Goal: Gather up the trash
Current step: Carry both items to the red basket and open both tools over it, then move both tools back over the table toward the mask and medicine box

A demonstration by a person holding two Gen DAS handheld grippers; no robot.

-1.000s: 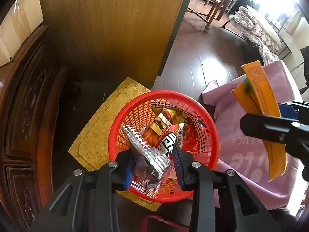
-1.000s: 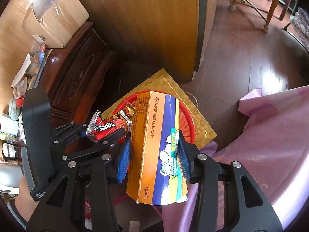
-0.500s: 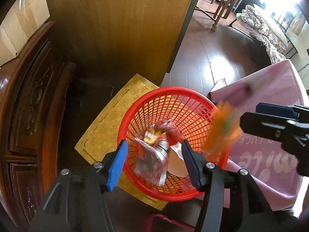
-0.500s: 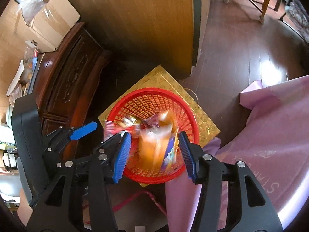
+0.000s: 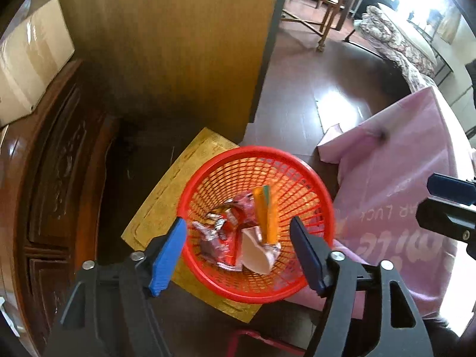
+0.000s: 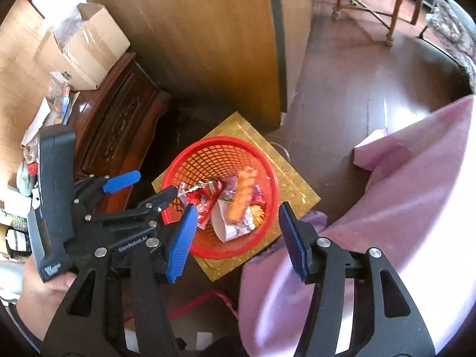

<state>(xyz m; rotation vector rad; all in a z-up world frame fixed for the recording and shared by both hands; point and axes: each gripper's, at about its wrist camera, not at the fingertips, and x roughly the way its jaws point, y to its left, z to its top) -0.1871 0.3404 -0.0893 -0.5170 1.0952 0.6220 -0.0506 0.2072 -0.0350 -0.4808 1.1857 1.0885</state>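
A red mesh basket [image 5: 306, 175] [image 6: 190, 160] stands on the floor on a gold sheet [image 5: 166, 196] [image 6: 297, 190]. Inside lie a red snack wrapper [image 5: 229, 238] [image 6: 205, 196], an orange box [image 5: 266, 212] [image 6: 244, 193] and a white paper cup [image 5: 253, 253] [image 6: 221, 223]. My left gripper [image 5: 239, 253] hovers above the basket, its jaws opening, nothing between them. My right gripper [image 6: 238, 238] hangs above the basket's near rim, jaws opening and bare. In the right wrist view the left gripper [image 6: 142, 186] shows at the left, held by a hand [image 6: 38, 297].
A pink tablecloth [image 5: 401, 184] [image 6: 401, 208] drapes at the right beside the basket. A dark carved cabinet [image 5: 44, 178] [image 6: 119, 125] stands at the left with cardboard boxes [image 6: 80, 47] on top. A wooden panel [image 5: 178, 44] rises behind. Red cord [image 6: 193, 306] lies on the floor.
Both grippers have let go: the wrapper fell from the left jaws and the orange box from the right into the basket. Both jaws opened wider and both grippers have pulled back from the basket.
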